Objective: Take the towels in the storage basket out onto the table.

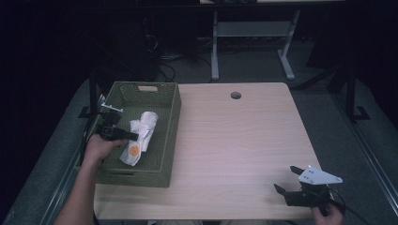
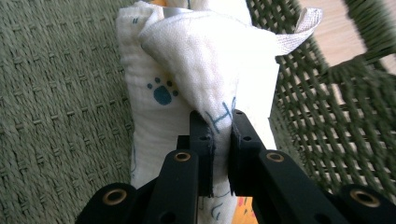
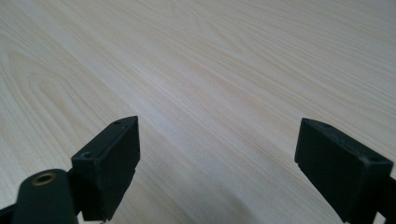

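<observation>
A green woven basket (image 1: 169, 136) sits at the left end of a pale wooden table (image 1: 234, 140). Inside the basket lies a white cloth (image 1: 143, 131), loosely rolled and crumpled, stretching from the basket's middle toward its near wall.

Seen from the left gripper view, the cloth (image 2: 201, 79) is soft and finely textured, like gauze, creamy white, folded over itself in a rounded hump. A blue paw print is printed on it, and blue lettering runs beside the jaws, too broken up to read. A small hemmed corner sticks up at the far side, against the basket's open-weave wall (image 2: 327, 107). An orange patch shows at the cloth's near end, and the same orange spot shows from the high view.

The left gripper (image 1: 133, 136) reaches into the basket from its left wall, held in a person's hand (image 1: 96, 149). Its jaws are clamped together on a fold of the cloth, the fabric pinched between the two black pads (image 2: 201, 140). That fold looks pulled up a little off the basket's floor (image 2: 56, 116).

The right gripper (image 1: 288, 180) is well away from the basket, near the table's front right corner, held low over the bare wood. Its jaws stand wide apart with nothing between them, and the right gripper view shows plain wood grain (image 3: 210, 84) past them.
</observation>
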Action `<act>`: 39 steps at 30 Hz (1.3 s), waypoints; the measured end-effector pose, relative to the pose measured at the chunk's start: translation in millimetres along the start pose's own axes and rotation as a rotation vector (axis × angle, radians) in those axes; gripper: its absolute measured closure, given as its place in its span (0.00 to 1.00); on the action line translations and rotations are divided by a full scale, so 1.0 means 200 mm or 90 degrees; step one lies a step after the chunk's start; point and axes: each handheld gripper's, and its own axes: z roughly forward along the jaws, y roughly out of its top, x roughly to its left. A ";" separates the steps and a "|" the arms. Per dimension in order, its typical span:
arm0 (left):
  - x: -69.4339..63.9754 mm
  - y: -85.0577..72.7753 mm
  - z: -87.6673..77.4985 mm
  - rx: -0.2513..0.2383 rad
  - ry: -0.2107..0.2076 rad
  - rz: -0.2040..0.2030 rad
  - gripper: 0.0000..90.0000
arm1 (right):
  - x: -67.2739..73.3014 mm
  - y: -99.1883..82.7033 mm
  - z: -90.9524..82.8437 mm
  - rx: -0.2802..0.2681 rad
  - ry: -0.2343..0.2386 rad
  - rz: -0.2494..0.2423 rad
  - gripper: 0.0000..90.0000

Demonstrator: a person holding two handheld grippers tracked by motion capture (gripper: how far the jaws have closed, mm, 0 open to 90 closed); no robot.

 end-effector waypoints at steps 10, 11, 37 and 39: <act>-0.02 -0.01 -0.05 -0.043 -0.047 0.003 0.92 | -0.01 -0.01 0.00 0.001 -0.001 0.011 0.15; -0.02 -0.01 -0.05 -0.049 -0.056 0.001 0.92 | -0.02 -0.01 0.00 0.001 -0.002 0.010 0.15; -0.03 -0.08 -0.13 -0.119 -0.145 -0.015 0.92 | -0.02 0.00 0.00 -0.004 -0.002 0.014 0.15; -0.03 -0.08 -0.14 -0.128 -0.150 -0.018 0.92 | -0.02 0.00 0.01 0.000 -0.001 0.013 0.15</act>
